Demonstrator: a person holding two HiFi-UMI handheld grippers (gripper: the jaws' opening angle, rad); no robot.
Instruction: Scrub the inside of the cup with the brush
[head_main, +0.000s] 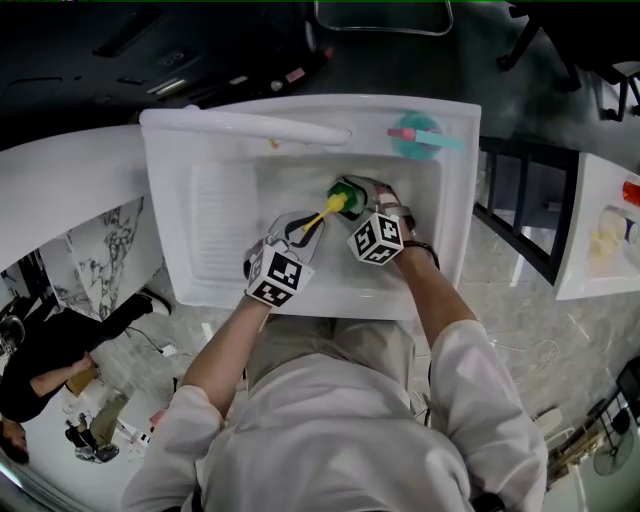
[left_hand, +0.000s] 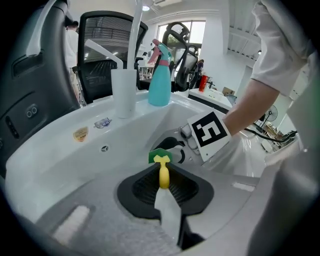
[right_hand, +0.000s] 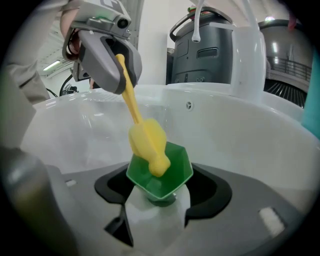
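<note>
Two grips: left hand-held gripper (left_hand: 165, 197) clamps the brush (left_hand: 163, 174), right hand-held gripper (right_hand: 159, 201) clamps the green cup (right_hand: 175, 167).

head view: taken from above the person's head, facing steeply down. farthest of the three, taking in the whole white sink (head_main: 220, 240), both forearms and the floor around.

left gripper view: mounted on the left gripper (head_main: 308, 230), looking along its jaws down into the basin and on toward the back ledge with the blue spray bottle (left_hand: 160, 80). wide-angle, very near.

right gripper view: mounted on the right gripper (head_main: 362, 198), looking along its jaws across the basin toward the back wall. wide-angle, nearest of all.

shared ground: green cup (right_hand: 162, 172) and yellow brush (right_hand: 145, 137) found in all three. each gripper view catches the other gripper. spray bottle also seen from the head, at the sink's far edge.
</note>
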